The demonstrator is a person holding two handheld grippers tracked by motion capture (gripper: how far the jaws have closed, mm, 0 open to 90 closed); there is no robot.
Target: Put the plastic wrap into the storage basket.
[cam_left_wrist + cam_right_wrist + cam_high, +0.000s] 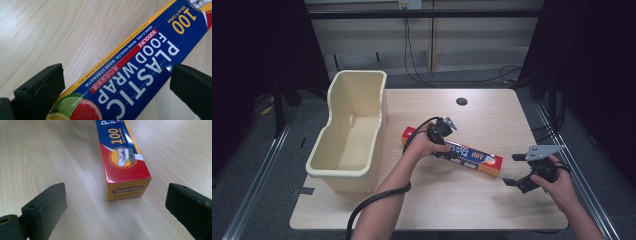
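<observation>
The long food wrap box lies flat in the middle of the worktop. The left gripper is over it with jaws spread wide, one each side. The right gripper sits just beside the box's right end, also spread wide, holding nothing.

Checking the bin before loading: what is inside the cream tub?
The cream tub looks empty, its bare floor and walls showing; its near inner wall is hidden by the rim.

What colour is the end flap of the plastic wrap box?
Yellow-orange with a brown label, on the plastic wrap box; clearest in the right gripper view.
</observation>
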